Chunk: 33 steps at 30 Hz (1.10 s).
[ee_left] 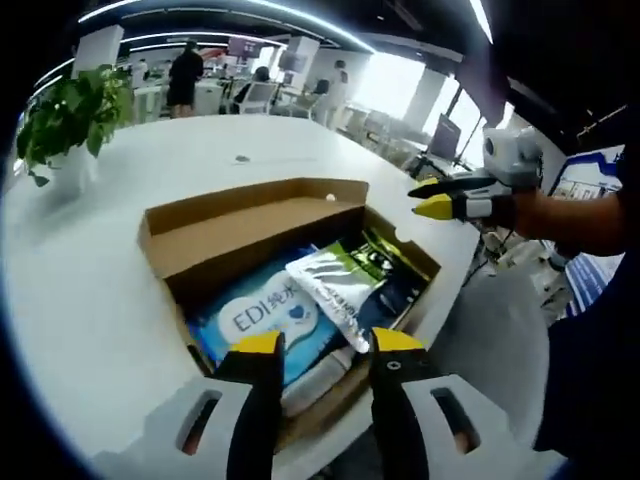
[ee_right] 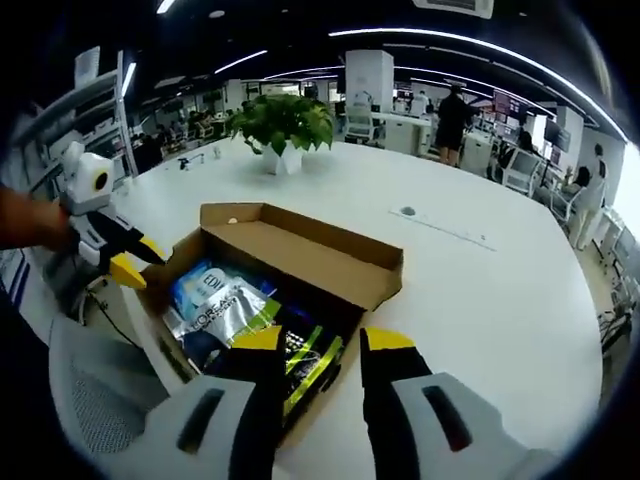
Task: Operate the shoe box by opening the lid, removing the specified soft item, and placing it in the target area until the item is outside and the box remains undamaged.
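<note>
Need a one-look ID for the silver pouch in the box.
On the round white table sits an open brown cardboard shoe box. Inside, the shiny silver foil pouch lies on top, beside the blue-and-white soft pack. It is the only metallic, crinkled item there.

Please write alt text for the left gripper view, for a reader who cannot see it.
An open cardboard shoe box on a white table holds a blue packet and a silver pouch. The left gripper, open, hovers at its near end; the right gripper reaches in from the right.
</note>
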Each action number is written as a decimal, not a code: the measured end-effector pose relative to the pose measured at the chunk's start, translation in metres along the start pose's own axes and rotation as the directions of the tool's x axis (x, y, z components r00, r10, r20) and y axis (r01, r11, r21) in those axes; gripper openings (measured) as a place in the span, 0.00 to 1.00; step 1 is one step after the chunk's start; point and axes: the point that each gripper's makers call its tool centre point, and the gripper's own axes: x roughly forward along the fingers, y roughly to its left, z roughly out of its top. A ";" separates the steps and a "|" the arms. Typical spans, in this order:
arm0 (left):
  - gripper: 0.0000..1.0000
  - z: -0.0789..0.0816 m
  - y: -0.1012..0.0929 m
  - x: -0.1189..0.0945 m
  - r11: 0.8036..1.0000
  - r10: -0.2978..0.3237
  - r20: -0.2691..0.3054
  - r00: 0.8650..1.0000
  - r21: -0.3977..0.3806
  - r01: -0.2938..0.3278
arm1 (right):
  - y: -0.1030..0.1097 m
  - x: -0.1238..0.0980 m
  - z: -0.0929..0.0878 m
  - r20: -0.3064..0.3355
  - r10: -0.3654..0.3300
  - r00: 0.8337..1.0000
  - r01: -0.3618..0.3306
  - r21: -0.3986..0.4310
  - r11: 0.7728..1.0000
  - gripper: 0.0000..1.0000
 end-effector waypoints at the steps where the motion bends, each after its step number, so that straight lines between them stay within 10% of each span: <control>1: 0.32 0.001 -0.001 0.005 1.000 -0.004 0.003 1.000 0.001 0.004 | 0.001 0.000 -0.002 -0.003 -0.001 1.000 0.001 -0.001 1.000 0.28; 10: 0.33 -0.017 -0.006 0.043 0.981 -0.063 -0.082 0.995 -0.187 0.047 | 0.001 -0.005 -0.012 -0.011 0.002 1.000 -0.002 0.026 1.000 0.29; 24: 0.00 -0.025 -0.012 0.057 0.987 -0.092 -0.134 0.987 -0.146 0.073 | -0.008 -0.002 -0.020 -0.023 0.017 1.000 -0.016 0.047 0.999 0.26; 33: 0.00 -0.023 -0.011 0.054 0.990 -0.090 -0.138 0.986 -0.125 0.073 | 0.000 0.005 -0.023 -0.039 0.053 0.998 -0.051 0.052 0.997 0.25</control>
